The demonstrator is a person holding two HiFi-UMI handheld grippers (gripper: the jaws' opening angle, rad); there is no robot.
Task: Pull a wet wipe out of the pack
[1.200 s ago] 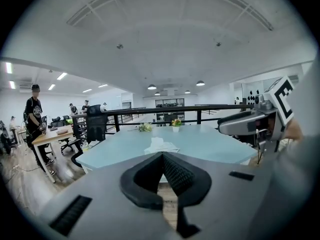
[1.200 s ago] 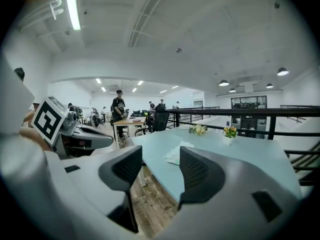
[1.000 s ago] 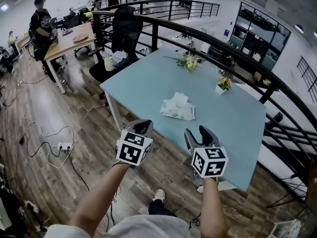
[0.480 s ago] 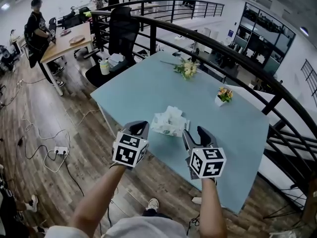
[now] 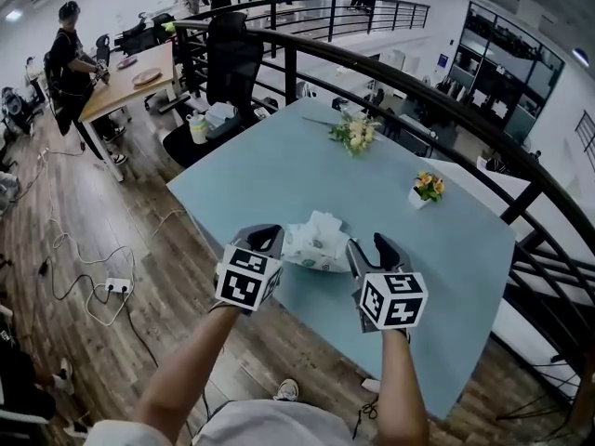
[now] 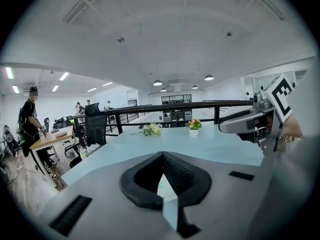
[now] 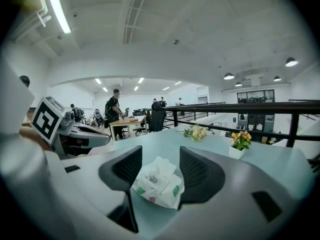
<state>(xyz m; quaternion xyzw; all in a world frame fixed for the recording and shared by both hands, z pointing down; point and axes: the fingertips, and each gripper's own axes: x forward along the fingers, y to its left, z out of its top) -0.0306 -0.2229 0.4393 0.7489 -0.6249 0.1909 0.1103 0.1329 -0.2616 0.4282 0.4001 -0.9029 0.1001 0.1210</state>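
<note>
Pulling has not begun: the wet wipe pack (image 5: 316, 242) lies on the table (image 5: 409, 147), a white tuft (image 7: 162, 166) standing from its top, untouched. Right tongs (image 5: 370, 247), spread wide, hover just right of the pack. Left tongs (image 5: 264, 237), pressed together and empty, hover just left. The table's edge runs close behind the pack, toward the person. A flower pot (image 5: 428, 190) stands well beyond, so lifting room looks ample.

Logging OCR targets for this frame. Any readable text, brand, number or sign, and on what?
No text here can be read.
Wet wipe pack: green and red printed marks, too small to read.
Marker cubes: black-and-white square patterns only, no letters or numbers.
Blue sign on the far wall: too small to read.
</note>
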